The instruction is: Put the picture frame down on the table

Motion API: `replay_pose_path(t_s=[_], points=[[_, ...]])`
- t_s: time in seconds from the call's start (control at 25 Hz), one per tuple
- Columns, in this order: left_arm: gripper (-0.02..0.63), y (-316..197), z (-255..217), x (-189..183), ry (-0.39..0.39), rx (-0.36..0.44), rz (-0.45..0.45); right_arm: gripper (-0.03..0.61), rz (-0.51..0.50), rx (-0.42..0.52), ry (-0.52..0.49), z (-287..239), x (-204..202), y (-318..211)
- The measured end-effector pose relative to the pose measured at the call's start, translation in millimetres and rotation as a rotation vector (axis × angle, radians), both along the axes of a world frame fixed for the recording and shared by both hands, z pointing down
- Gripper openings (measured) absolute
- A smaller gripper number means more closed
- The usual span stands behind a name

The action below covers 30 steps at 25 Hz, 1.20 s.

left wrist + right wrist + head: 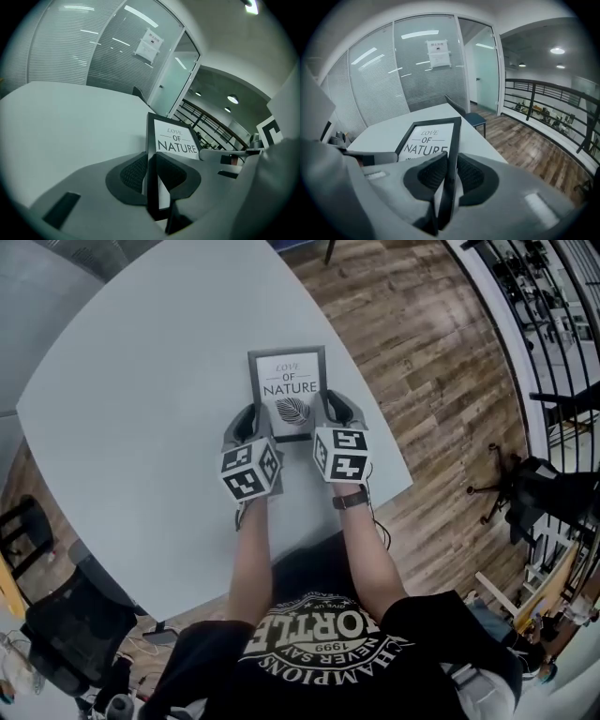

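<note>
A black picture frame (287, 390) with a white print reading "LOVE OF NATURE" is held over the grey table (141, 409), face up. My left gripper (251, 427) is shut on the frame's left edge (151, 159). My right gripper (328, 418) is shut on its right edge (453, 150). The frame (426, 138) lies nearly level with its top pointing away from me. I cannot tell whether its far end touches the tabletop.
The table's right edge (389, 442) runs close beside the frame, with wooden floor (441, 362) beyond. A black office chair (66, 624) stands at the near left. A blue chair (471, 116) sits past the table's far end, before glass walls.
</note>
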<state>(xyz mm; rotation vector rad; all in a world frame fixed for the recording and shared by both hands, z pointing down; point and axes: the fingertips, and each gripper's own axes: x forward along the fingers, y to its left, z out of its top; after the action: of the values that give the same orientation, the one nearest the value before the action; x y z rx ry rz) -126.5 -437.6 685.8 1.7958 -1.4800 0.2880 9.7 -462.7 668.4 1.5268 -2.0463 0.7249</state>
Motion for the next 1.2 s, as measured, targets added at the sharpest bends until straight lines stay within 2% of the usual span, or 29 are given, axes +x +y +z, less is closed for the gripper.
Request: replay_pose_path(t_s=[0.32, 0.8, 1.04, 1.2], points=[[0.067, -6, 39, 7, -0.013, -0.077, 0.021, 0.063, 0.005, -0.079, 0.008, 43, 7, -6], [0.067, -13, 58, 11, -0.048, -0.131, 0.043, 0.064, 0.025, -0.145, 0.031, 70, 9, -12], [0.067, -17, 63, 10, -0.053, -0.133, 0.048, 0.066, 0.045, -0.139, 0.025, 76, 9, -15], [0.067, -17, 64, 12, -0.055, -0.123, 0.069, 0.067, 0.041, -0.097, 0.003, 76, 10, -14]])
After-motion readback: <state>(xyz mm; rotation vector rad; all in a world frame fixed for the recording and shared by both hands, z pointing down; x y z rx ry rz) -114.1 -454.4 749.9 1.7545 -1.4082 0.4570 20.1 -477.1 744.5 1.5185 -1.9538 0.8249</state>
